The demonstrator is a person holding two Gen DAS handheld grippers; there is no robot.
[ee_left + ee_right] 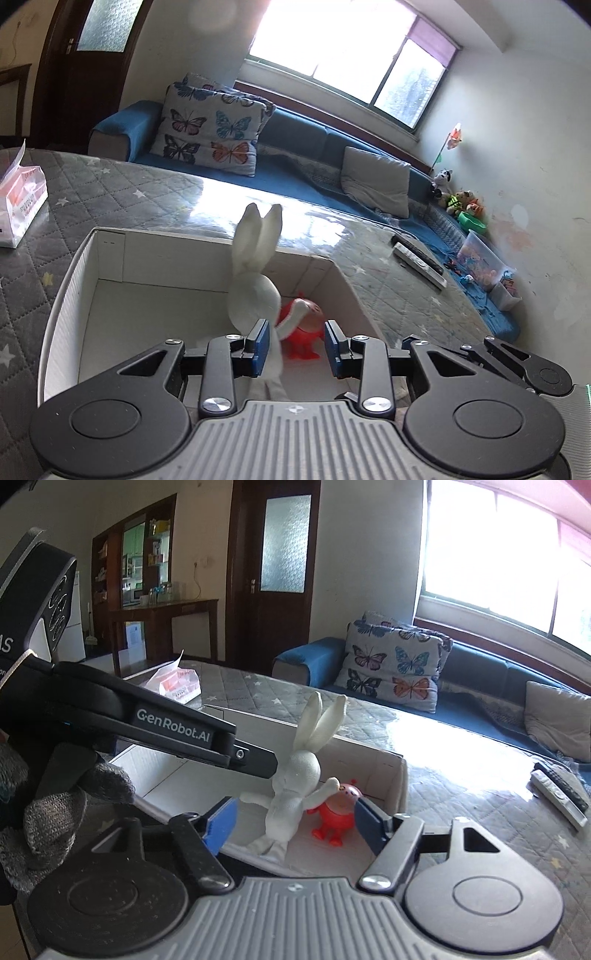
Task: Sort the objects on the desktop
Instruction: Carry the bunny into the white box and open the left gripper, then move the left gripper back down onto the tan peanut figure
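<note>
1. White cloth rabbit [255,291] is inside the open white box [110,258] on the quilted surface [147,184]. It's upright, ears at the top and legs trailing to the box floor, so its long axis runs roughly vertical.
2. Red toy [310,314] sits on the box floor just to the rabbit's right. One rabbit arm reaches across to it and looks to be touching.
3. Left gripper [297,326]: jaws drawn close, w/ only a narrow slot between the blue pads. The rabbit's body lies against the left pad and its legs drop through the slot. Can't tell if it's actually pinched or just leaning there.
4. Right gripper [297,805]: jaws wide apart, pressing on nothing. Rabbit & red toy both sit ahead of it, framed between the pads but clear of them.
5. Key relation: seen from the right wrist, the left tool's tip ends right at the rabbit's back, gloved hand [55,812] behind it. So the left is the nearer one, and the right hangs back near the box's near edge.
6. My read: both toys are already in the box. Next pick is prob. elsewhere, e.g. the remotes [417,258] off to the right or the tissue pack [22,199] far left.
</note>
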